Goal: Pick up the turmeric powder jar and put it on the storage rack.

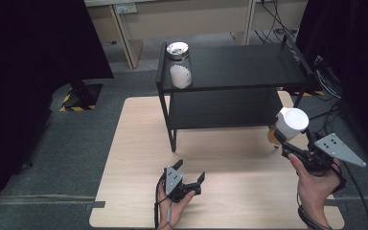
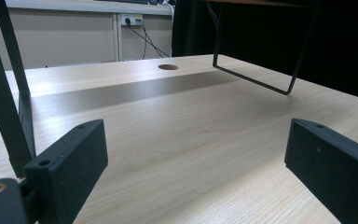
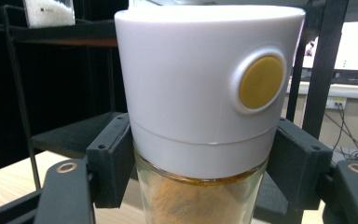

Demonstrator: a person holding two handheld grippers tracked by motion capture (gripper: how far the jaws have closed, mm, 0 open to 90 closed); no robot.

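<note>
Two jars: one with white contents (image 1: 178, 64) on the black shelf's (image 1: 239, 67) top-left corner, one white-capped spice jar (image 1: 290, 125) clamped by the right gripper (image 1: 287, 143) beside the shelf's right leg. The left gripper (image 1: 188, 178) rests with jaws apart, nothing between them, in front of the shelf. The spice jar's base is cut off from sight.
</note>
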